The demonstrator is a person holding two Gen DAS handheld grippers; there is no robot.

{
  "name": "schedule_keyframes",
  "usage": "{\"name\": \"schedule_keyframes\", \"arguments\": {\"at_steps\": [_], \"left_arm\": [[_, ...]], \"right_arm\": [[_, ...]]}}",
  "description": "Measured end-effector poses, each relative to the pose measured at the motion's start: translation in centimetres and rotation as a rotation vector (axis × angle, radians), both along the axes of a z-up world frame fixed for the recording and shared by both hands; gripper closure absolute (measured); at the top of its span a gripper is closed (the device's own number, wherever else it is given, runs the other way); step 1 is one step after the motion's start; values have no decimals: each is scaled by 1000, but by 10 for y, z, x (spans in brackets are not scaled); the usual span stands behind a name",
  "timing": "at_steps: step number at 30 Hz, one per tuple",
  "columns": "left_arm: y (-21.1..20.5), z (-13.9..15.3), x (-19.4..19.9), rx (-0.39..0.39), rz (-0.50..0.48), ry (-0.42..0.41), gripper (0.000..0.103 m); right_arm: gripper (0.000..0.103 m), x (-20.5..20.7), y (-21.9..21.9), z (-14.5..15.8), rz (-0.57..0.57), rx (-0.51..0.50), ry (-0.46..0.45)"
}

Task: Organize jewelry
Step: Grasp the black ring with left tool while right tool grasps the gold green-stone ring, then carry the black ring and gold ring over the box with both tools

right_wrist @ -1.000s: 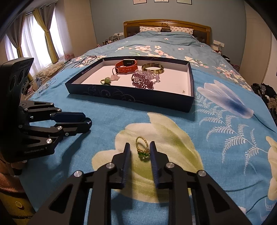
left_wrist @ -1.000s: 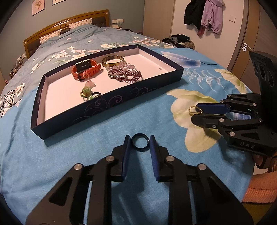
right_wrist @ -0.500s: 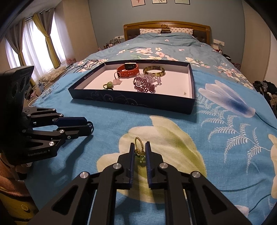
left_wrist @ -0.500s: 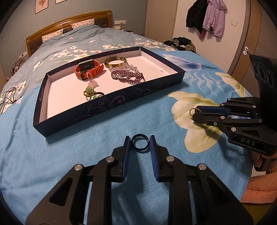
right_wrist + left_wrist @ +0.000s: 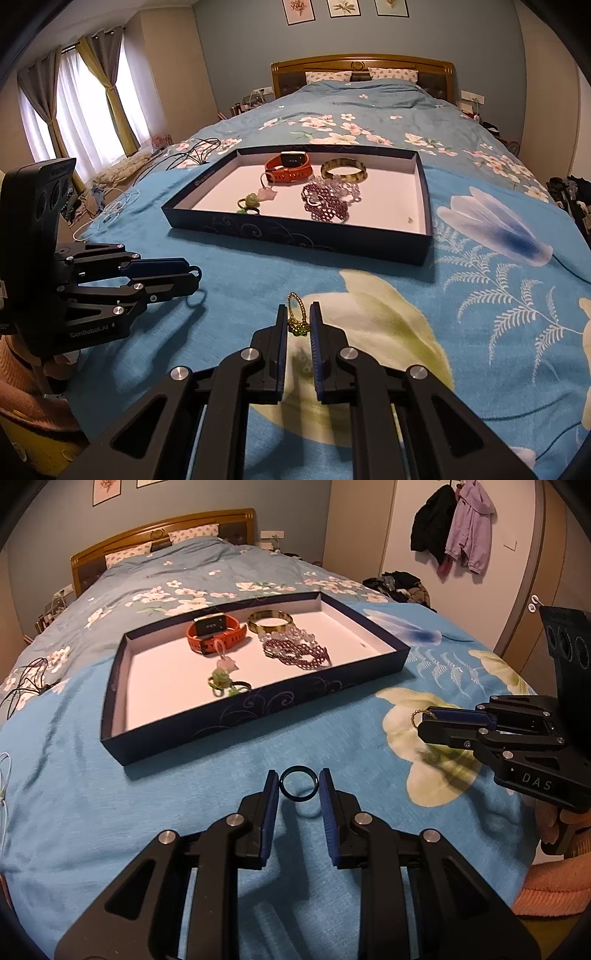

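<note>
The left gripper (image 5: pixel 298 788) was clamped on a dark ring (image 5: pixel 298 787), the right gripper (image 5: pixel 298 325) on a gold chain (image 5: pixel 296 314), both above the bedspread (image 5: pixel 110 812) near the tray (image 5: pixel 258 705)

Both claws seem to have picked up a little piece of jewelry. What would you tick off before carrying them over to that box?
1. Left gripper shut on the dark ring: ok.
2. Right gripper shut on the gold bead chain: ok.
3. Both pieces lifted off the bedspread: ok, shadows below.
4. Bare floor in the box, left part: ok.
5. Grip firm enough to travel: cannot tell.
</note>
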State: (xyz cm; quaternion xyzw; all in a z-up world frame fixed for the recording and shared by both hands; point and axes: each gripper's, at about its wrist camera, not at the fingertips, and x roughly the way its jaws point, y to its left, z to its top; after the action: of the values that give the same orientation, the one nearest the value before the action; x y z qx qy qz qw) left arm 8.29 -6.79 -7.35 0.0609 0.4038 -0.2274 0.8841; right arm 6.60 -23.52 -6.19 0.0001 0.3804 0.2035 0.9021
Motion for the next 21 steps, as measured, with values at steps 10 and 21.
{"name": "schedule_keyframes", "arguments": {"at_steps": [10,21], "left_arm": [[9,12,-2,-21,23,-30,80],[13,19,-4,-33,36,-49,80]], "right_arm": [[93,2,6,10,8,24,-33],[93,4,11,17,25,28,-51]]}}
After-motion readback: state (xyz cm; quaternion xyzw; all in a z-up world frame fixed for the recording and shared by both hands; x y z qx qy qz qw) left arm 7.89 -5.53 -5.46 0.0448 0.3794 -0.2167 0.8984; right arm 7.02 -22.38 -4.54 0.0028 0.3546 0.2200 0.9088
